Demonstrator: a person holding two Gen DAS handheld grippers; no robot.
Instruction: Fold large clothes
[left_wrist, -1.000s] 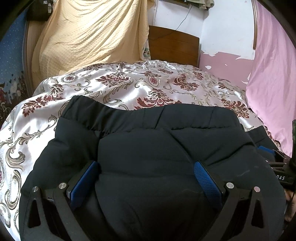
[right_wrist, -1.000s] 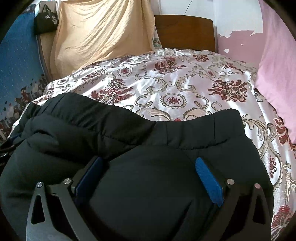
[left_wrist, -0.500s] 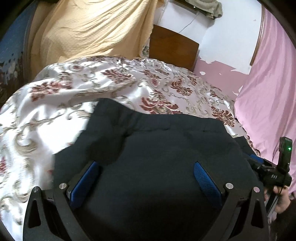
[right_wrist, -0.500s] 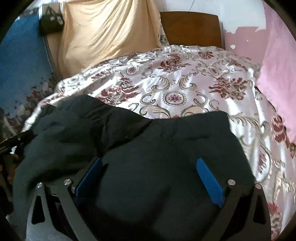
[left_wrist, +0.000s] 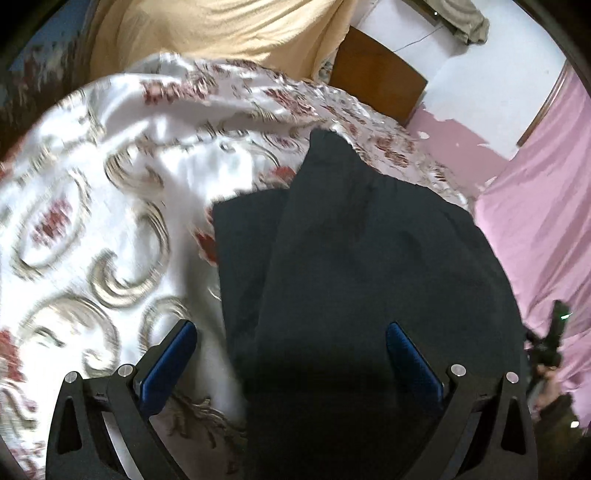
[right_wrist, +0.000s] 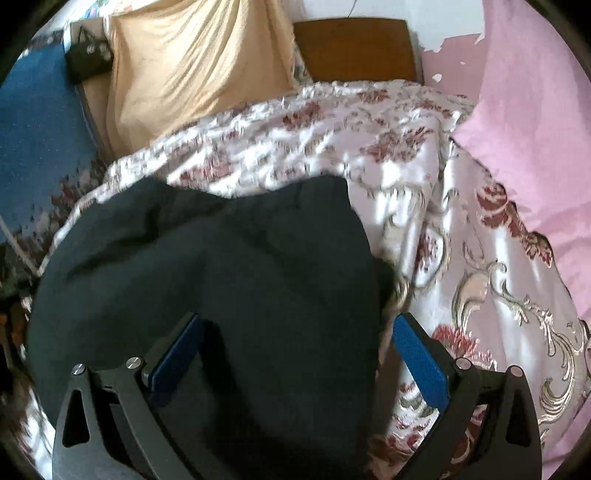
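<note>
Black garment (left_wrist: 369, 277) on white bedspread (left_wrist: 110, 206) with maroon-and-gold florals; blue-padded fingers (right_wrist: 419, 363); pink curtain (right_wrist: 535, 129).

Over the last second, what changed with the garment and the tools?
The black padded garment went from spread wide across both views to a narrower bundle, exposing more floral satin bedspread beside each tool. Left tool and right tool are open throughout, fabric lying between their blue pads; nothing visibly gripped or released.
</note>
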